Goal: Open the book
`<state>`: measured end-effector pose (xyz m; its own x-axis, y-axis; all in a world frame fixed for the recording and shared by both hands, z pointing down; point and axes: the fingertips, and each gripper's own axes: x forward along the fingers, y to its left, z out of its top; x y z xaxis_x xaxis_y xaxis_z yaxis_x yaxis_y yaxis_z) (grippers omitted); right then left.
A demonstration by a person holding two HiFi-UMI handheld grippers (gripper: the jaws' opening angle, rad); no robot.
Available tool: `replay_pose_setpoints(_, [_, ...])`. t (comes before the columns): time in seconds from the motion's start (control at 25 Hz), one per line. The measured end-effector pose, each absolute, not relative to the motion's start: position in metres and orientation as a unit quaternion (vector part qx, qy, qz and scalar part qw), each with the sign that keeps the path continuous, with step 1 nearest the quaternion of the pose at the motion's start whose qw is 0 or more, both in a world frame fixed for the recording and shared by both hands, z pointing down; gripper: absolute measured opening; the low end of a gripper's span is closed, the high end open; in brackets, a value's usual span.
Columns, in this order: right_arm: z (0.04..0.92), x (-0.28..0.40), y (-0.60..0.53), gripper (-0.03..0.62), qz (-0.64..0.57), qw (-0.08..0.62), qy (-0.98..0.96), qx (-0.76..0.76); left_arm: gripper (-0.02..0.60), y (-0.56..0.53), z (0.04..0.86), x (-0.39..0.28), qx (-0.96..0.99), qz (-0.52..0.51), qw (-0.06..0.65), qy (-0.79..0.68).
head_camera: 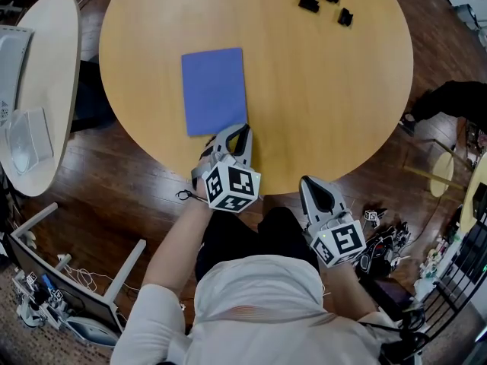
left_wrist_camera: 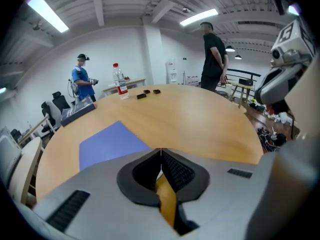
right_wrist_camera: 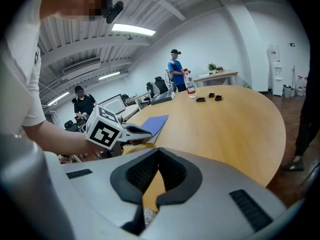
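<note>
Floor: dark, glossy wood boards (head_camera: 114,181) ran under the furniture.
Desk: a round desk (head_camera: 319,90) with a light wood top filled the middle of the room.
Side table: a pale table (head_camera: 53,67) with a rounded end stood near its left, apart from it.
Walls: plain white walls (left_wrist_camera: 135,49).
Ceiling: a white ceiling (left_wrist_camera: 100,4) with bare beams.
Light: long strip lamps (left_wrist_camera: 47,13) glowed overhead.
Chairs: black office chairs (left_wrist_camera: 56,104) stood at the far side.
Corner: a white water dispenser (right_wrist_camera: 273,69) stood against the wall.
</note>
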<state>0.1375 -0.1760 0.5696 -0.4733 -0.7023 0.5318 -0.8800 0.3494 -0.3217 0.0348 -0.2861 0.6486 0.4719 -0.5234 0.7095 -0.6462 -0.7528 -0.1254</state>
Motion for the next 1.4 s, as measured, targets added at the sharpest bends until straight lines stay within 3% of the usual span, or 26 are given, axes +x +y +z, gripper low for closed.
replay_pose_setpoints(0.36, [0.559,0.125,-0.195,0.003,0.283,0.13,-0.823,0.475,0.015,-0.297,0.599,0.034,0.874,0.318,0.073,-0.361])
replay_pose_setpoints(0.6, [0.551,0.111,-0.202,0.003,0.29,0.113,-0.837,0.45,0.015,-0.297,0.571,0.018,0.87,0.268,0.115,-0.398])
replay_pose_setpoints(0.92, [0.529,0.087,-0.212,0.003,0.276,0.105,-0.86,0.417,0.015,-0.3,0.539,-0.034,0.823,0.131,0.256,-0.49])
replay_pose_setpoints(1.4, [0.524,0.047,-0.219,0.003,0.261,0.112,-0.883,0.373,0.015,-0.283,0.538,-0.131,0.744,0.089,0.283,-0.598])
